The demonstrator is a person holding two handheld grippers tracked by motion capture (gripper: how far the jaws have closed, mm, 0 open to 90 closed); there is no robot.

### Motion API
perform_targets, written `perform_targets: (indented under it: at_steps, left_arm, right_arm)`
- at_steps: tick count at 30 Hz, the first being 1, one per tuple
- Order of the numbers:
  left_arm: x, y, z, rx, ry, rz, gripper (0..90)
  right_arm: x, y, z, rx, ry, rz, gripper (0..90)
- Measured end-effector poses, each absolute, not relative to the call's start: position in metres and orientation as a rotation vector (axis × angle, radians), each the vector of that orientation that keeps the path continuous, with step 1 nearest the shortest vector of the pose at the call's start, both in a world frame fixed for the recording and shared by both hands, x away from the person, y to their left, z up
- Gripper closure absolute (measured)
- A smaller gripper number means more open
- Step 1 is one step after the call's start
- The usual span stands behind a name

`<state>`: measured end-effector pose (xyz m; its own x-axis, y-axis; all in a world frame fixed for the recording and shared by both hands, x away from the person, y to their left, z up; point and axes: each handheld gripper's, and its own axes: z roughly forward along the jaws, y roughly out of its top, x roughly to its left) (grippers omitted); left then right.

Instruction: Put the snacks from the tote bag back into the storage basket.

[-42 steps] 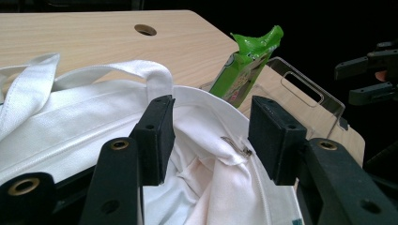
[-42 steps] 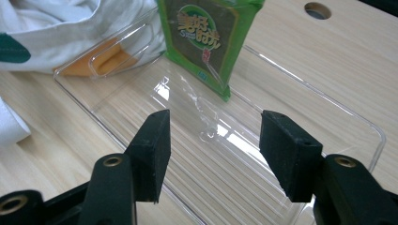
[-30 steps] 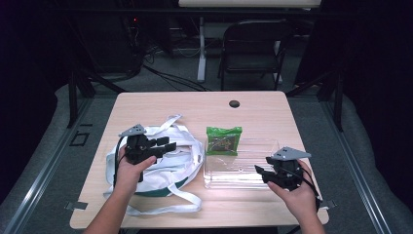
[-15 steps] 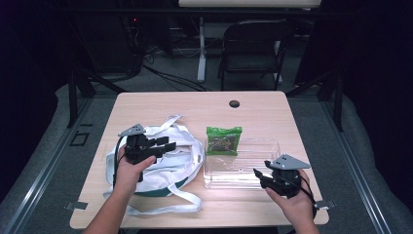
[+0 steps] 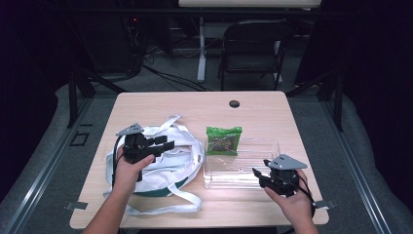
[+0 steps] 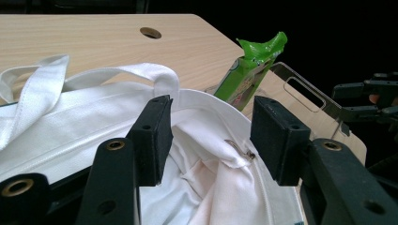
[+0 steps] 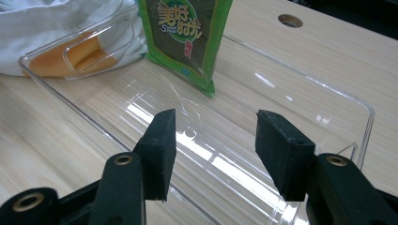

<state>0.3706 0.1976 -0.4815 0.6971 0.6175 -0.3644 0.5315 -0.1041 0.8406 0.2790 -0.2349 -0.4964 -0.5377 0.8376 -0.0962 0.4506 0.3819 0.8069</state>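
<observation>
L gripper sits over the white bag, jaws apart w/ the bag's open rim cloth between them, just been opening a bit, not pinching. R gripper hangs at the near edge of the clear tray, jaws wide, empty. Green packet stands in tray's far-left corner, just beside bag. Best: pinch the rim firmly, hold mouth wide; R reaches in for the packet's top.

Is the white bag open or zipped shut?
Open: the white bag gapes between the left claw, its inside showing.
</observation>
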Motion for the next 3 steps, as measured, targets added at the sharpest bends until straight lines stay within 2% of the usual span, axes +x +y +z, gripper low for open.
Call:
perform_targets:
  at_steps: [3]
  left_arm:
    - [0.3713,0.1976,-0.4822,1.759,0.922,0.096,48.5]
  right_arm:
    - [0.2822,-0.2324,-0.4942,1.076,2.140,0.994,47.2]
